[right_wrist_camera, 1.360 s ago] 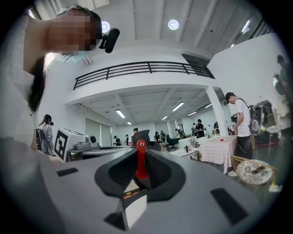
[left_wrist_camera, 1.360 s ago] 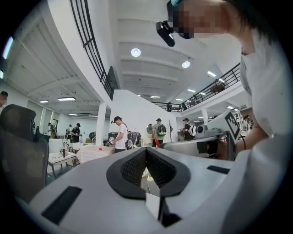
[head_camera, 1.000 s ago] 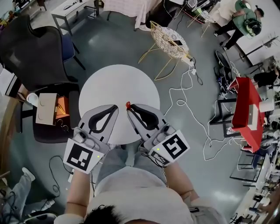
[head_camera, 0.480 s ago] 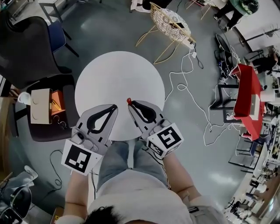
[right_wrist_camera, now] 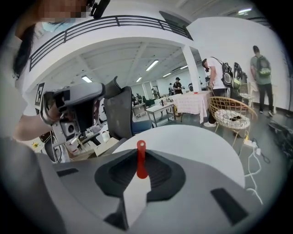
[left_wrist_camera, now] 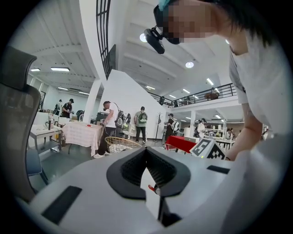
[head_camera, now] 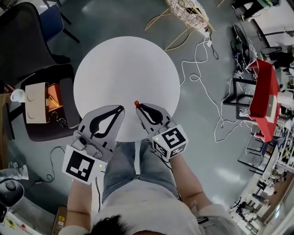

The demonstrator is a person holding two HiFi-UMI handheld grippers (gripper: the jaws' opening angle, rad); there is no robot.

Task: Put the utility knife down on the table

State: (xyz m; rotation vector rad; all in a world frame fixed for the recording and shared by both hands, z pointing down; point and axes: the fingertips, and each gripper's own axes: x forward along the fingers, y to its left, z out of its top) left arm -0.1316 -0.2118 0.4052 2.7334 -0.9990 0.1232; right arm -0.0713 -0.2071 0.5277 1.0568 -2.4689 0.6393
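A red utility knife [head_camera: 136, 103] sticks out of my right gripper [head_camera: 139, 107], which is shut on it above the near edge of the round white table [head_camera: 124, 64]. In the right gripper view the knife's red end [right_wrist_camera: 141, 161] stands upright between the dark pads, with the table [right_wrist_camera: 192, 141] beyond. My left gripper [head_camera: 121, 109] hovers just left of it over the same edge, shut with nothing in it. In the left gripper view its jaws meet at the tip [left_wrist_camera: 146, 149], and a bit of the red knife [left_wrist_camera: 151, 187] shows through the gap below.
A black office chair [head_camera: 23, 36] and a low dark stand with a cardboard box [head_camera: 36, 102] are left of the table. A wicker chair [head_camera: 186, 9] stands beyond it, white cables [head_camera: 202, 78] trail on the floor to the right, and a red cart [head_camera: 265, 92] is at far right.
The view has moved forward, so the table looks larger and nearer. Both grippers sit slightly lower and closer to the table's near edge. The right one still holds the knife.
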